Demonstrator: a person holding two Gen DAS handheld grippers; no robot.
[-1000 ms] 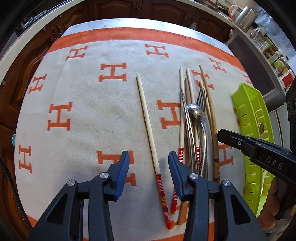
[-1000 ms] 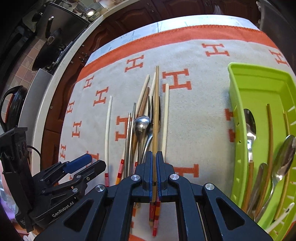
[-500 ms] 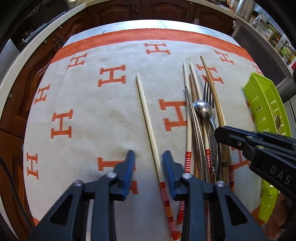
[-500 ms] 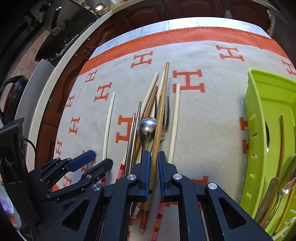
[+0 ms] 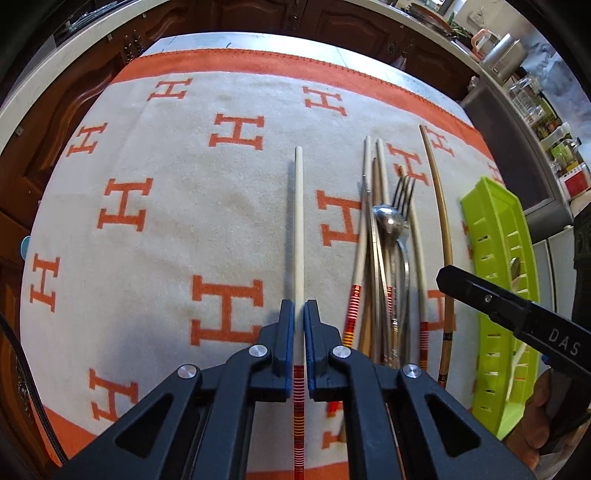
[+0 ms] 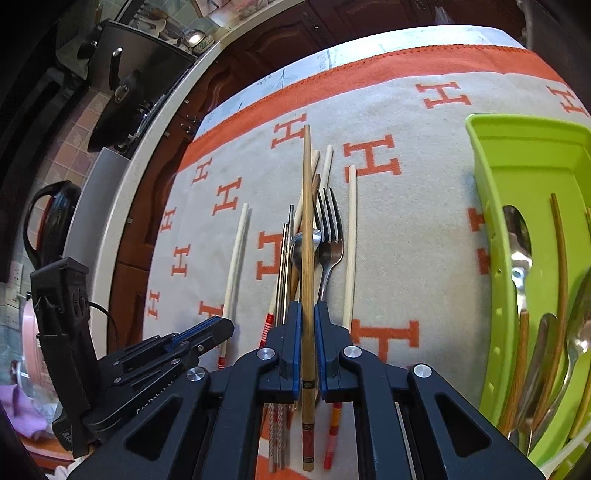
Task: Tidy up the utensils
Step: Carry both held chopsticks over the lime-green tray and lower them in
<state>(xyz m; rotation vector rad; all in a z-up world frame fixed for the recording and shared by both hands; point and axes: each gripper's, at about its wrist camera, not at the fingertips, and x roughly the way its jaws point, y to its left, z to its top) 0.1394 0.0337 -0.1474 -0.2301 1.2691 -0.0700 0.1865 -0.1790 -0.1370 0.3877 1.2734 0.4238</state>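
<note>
My left gripper point(image 5: 299, 310) is shut on a pale chopstick point(image 5: 298, 221) with a red-striped end, lying alone on the cloth. My right gripper point(image 6: 307, 310) is shut on a brown wooden chopstick point(image 6: 306, 221) and holds it above the pile; it also shows in the left wrist view point(image 5: 441, 229). The pile holds a spoon point(image 6: 297, 245), a fork point(image 6: 330, 243), metal chopsticks point(image 6: 285, 266) and more pale chopsticks point(image 6: 350, 240). The green tray point(image 6: 491, 192) on the right holds spoons point(image 6: 519, 240) and brown chopsticks.
A cream cloth with orange H marks point(image 5: 166, 221) covers the table. Dark wooden cabinets point(image 5: 332, 26) stand beyond the far edge. A pan and cooker point(image 6: 122, 85) sit at the left, jars point(image 5: 535, 103) at the far right.
My left gripper moved over the lone pale chopstick and closed on it. My right gripper closed on the brown chopstick and lifted it off the pile.
</note>
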